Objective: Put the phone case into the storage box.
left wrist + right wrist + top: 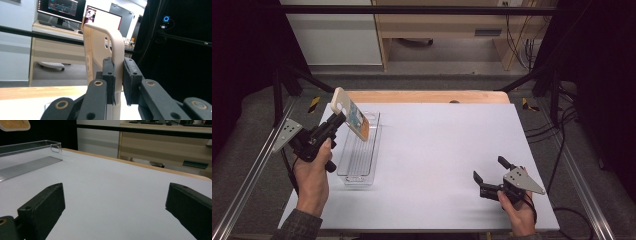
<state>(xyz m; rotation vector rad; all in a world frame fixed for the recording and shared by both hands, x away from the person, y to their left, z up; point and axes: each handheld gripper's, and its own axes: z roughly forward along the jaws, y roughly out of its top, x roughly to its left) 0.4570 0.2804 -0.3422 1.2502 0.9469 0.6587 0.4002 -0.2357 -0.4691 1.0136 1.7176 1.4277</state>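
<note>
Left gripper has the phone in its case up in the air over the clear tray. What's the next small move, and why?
Probably lower the left gripper so the phone goes down into the clear tray. Its jaws are clamped on the case edge, the phone hangs tilted above the tray's far end, and the right gripper rests open, well clear.

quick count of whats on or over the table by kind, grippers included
phone in beige case: 1
clear plastic tray: 1
grippers: 2, left gripper and right gripper
total: 4
</note>
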